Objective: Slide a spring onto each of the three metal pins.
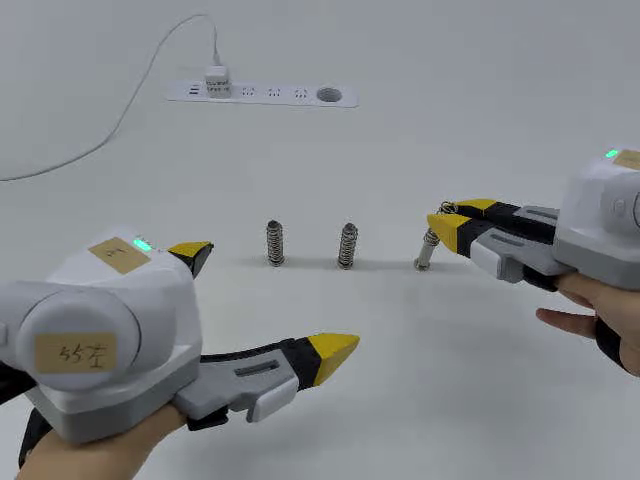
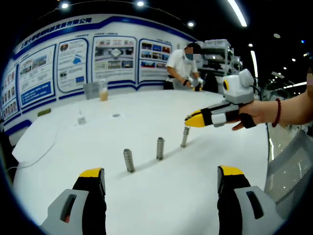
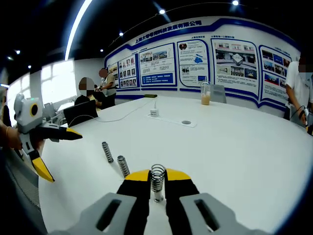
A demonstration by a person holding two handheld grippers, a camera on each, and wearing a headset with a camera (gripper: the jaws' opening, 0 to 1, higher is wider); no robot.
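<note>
Two metal pins stand upright on the white table, each with a spring on it: the left one (image 1: 275,243) (image 2: 128,160) (image 3: 106,152) and the middle one (image 1: 347,245) (image 2: 160,148) (image 3: 123,166). The third pin (image 1: 426,252) (image 2: 185,137) leans a little. My right gripper (image 1: 443,221) (image 3: 157,172) is shut on a spring (image 3: 157,180) at this pin's top. My left gripper (image 1: 262,300) (image 2: 160,171) is open and holds nothing, nearer me than the pins.
A white power strip (image 1: 262,94) with a plug and cable lies at the far side of the table. A cup (image 2: 103,90) stands far off on the table, and people stand beyond its edge.
</note>
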